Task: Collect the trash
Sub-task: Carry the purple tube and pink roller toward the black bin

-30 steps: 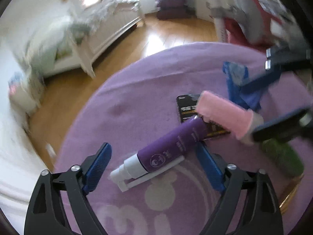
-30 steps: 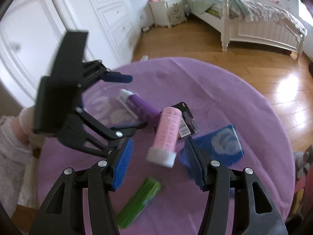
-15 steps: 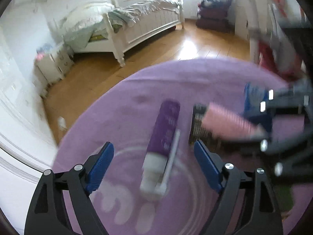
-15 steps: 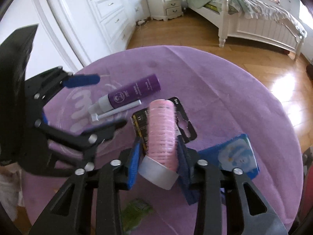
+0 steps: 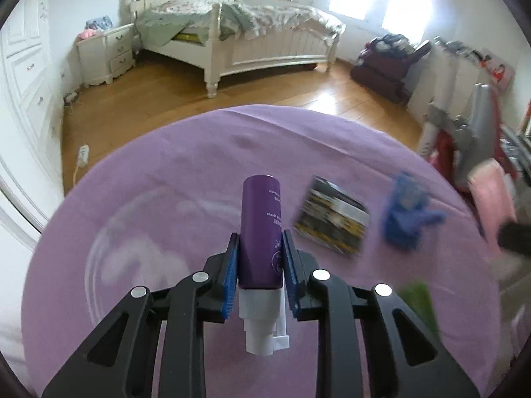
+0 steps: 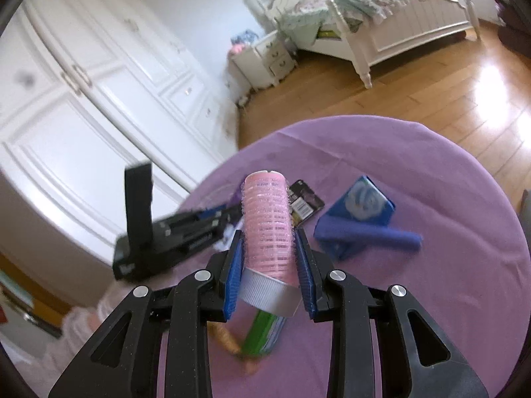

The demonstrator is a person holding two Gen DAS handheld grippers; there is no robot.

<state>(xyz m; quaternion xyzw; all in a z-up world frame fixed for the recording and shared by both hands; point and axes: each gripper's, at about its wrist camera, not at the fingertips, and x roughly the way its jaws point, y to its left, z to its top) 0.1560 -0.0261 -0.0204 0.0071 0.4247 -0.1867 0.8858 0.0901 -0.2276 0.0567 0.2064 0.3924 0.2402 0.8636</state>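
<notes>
Your left gripper [image 5: 259, 258], wide a second ago, is closing on the purple spray bottle [image 5: 260, 229] and your right gripper [image 6: 268, 257] clamps the pink hair roller [image 6: 268, 229], both clear of the purple table [image 6: 431, 172], ready for disposal.

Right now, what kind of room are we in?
Most likely a bedroom. There is a white wooden bed with rumpled bedding, a white nightstand with drawers beside it, and tall white panelled wardrobe doors along the wall.
</notes>
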